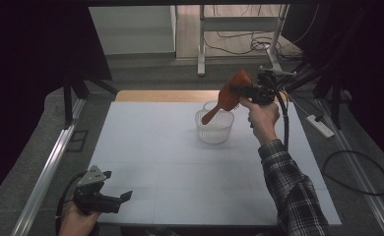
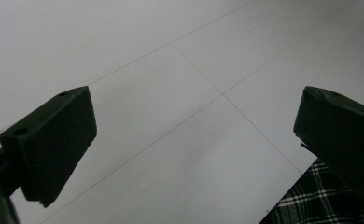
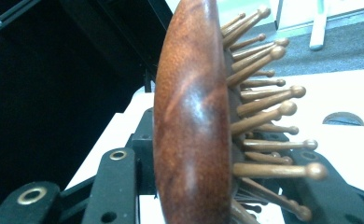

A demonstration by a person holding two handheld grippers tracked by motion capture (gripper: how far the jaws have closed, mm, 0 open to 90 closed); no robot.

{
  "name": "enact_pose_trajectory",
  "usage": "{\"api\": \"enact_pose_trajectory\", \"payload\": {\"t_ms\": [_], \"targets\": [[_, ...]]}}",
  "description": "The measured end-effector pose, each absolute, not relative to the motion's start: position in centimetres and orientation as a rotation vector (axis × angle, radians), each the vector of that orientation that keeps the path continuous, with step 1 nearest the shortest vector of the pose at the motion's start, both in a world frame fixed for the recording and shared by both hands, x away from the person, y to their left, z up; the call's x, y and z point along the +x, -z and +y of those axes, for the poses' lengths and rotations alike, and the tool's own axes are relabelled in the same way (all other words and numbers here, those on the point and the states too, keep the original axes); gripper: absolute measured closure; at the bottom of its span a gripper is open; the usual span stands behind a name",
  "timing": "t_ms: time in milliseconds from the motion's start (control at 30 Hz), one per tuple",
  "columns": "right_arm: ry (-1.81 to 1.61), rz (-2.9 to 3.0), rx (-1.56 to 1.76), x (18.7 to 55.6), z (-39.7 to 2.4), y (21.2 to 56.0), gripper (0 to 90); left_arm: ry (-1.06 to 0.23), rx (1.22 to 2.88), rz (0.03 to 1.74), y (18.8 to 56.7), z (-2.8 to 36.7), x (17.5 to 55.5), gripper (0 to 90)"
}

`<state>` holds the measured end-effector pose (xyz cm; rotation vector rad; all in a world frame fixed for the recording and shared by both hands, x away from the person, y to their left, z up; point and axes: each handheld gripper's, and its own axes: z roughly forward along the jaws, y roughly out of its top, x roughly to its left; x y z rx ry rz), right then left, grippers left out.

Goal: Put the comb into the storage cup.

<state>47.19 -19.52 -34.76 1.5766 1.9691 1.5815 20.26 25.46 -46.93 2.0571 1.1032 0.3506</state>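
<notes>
1. At the near left corner of the tabletop (image 1: 180, 162), the left gripper (image 1: 122, 198) rests low in the person's left hand (image 1: 74, 220). Its jaws stand wide apart with nothing between them, and in the left gripper view bare white surface lies between them.
2. A checked sleeve (image 1: 291, 191) rises from the near right edge toward the far side of the tabletop.
3. Toward the far edge, a little right of the middle, a white mesh basket (image 1: 214, 129) stands upright on the tabletop.
4. Above the basket's far right side, the right hand (image 1: 262, 118) holds the right gripper (image 1: 237, 90) up in the air.
5. The right gripper's jaws are clamped on the head of a reddish-brown wooden hairbrush (image 1: 229, 93). In the right gripper view the brush (image 3: 192, 121) stands edge-on between the jaws, its round-tipped wooden pins (image 3: 264, 116) pointing right.
6. The brush's handle slants down over the basket's rim; whether it touches the basket cannot be told.
</notes>
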Motion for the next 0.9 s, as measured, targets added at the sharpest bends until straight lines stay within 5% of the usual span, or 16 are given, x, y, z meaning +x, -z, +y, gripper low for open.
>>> {"api": "enact_pose_trajectory", "payload": {"t_ms": [900], "targets": [[-1.537,2.014,1.631,47.5,-18.7,38.9,54.4,-0.323,2.045,1.112,47.0,25.7,20.4,0.0]]}}
